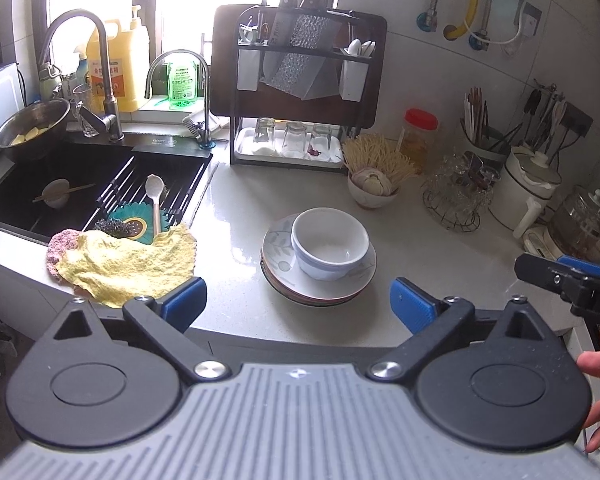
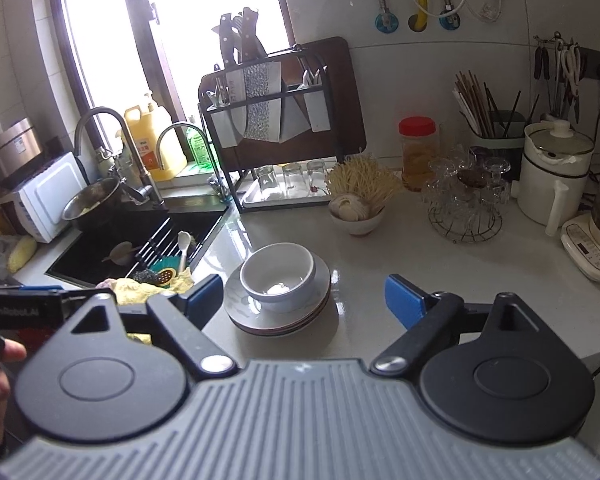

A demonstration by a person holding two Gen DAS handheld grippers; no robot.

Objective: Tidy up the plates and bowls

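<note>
A white bowl (image 1: 330, 242) sits upright on a small stack of plates (image 1: 320, 284) on the pale counter, right of the sink. The same bowl (image 2: 277, 274) and plates (image 2: 278, 312) show in the right wrist view. My left gripper (image 1: 298, 304) is open and empty, its blue pads wide apart, just in front of the plates. My right gripper (image 2: 304, 300) is open and empty, also near the front of the stack. The right gripper shows at the right edge of the left wrist view (image 1: 560, 276).
A black sink (image 1: 80, 188) with a spoon and a sponge lies at the left, with a yellow cloth (image 1: 128, 264) on its corner. A dish rack (image 1: 300, 92) with glasses stands behind. A small bowl of noodles (image 1: 374, 188), a jar, a glass stand and a kettle (image 2: 552, 176) crowd the right.
</note>
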